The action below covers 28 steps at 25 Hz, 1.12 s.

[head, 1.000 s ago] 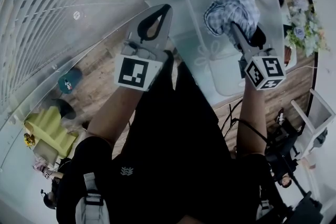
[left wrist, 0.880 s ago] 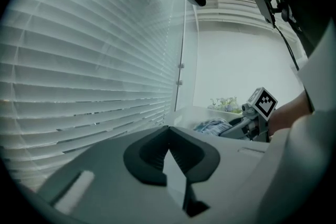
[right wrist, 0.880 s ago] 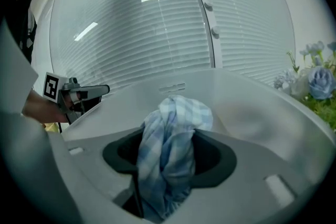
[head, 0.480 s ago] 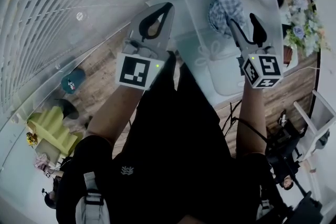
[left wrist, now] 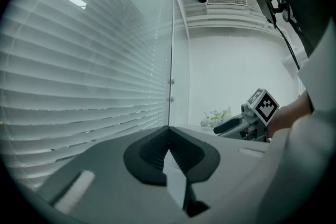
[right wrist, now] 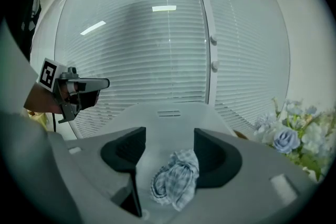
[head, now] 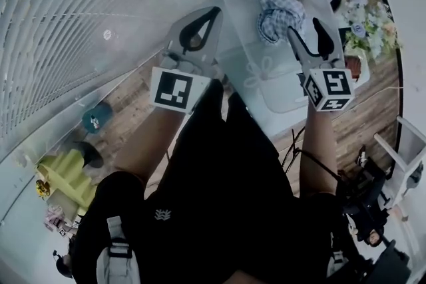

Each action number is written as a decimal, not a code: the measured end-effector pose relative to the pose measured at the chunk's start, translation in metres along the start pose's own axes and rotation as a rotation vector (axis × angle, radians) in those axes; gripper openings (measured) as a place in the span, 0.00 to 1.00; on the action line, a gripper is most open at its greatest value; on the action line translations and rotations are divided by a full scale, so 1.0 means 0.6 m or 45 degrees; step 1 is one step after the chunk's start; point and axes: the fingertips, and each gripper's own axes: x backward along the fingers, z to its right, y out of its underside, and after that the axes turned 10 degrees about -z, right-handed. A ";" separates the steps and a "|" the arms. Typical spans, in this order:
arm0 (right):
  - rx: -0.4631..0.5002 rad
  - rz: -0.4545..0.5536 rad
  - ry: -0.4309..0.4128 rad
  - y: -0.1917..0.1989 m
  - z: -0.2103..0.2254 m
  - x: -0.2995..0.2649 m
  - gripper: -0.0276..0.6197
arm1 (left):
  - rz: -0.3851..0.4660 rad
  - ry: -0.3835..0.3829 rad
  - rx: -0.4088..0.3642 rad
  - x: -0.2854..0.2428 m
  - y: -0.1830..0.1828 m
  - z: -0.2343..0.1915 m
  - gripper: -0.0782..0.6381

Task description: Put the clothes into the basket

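Head view shows the checked cloth (head: pixel 279 10) lying crumpled inside the white basket (head: pixel 273 80), in its far half, with no clear long axis. Just on the near side of the cloth, and above it, hangs the right hand-held gripper (head: pixel 305 28). Its jaws have just been opening and stand apart with nothing gripped; the cloth lies free beyond and below them. The left hand-held gripper (head: pixel 214 11) is outside the basket's left rim, jaws together and empty. The right one is therefore nearer. I judge this piece is already delivered.
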 end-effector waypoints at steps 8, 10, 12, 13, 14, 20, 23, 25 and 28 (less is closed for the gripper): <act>-0.054 0.116 0.083 -0.020 -0.003 0.108 0.47 | 0.066 0.005 -0.063 0.064 -0.065 0.033 0.12; -0.068 0.136 0.095 -0.020 -0.003 0.129 0.47 | 0.077 0.003 -0.077 0.075 -0.076 0.040 0.12; -0.079 0.157 0.111 -0.021 -0.001 0.146 0.47 | 0.087 0.014 -0.096 0.081 -0.088 0.049 0.12; -0.079 0.169 0.122 -0.022 0.000 0.155 0.47 | 0.097 0.021 -0.106 0.084 -0.094 0.053 0.12; -0.078 0.182 0.133 -0.024 0.001 0.165 0.47 | 0.108 0.026 -0.116 0.087 -0.102 0.058 0.12; -0.089 0.255 0.172 -0.033 -0.001 0.231 0.47 | 0.170 0.045 -0.144 0.114 -0.141 0.081 0.12; -0.098 0.304 0.186 -0.037 0.001 0.265 0.47 | 0.202 0.048 -0.151 0.125 -0.158 0.091 0.12; -0.110 0.346 0.178 -0.041 -0.001 0.289 0.47 | 0.227 0.049 -0.153 0.135 -0.169 0.099 0.12; -0.116 0.397 0.195 -0.042 -0.004 0.328 0.46 | 0.252 0.058 -0.161 0.150 -0.181 0.113 0.12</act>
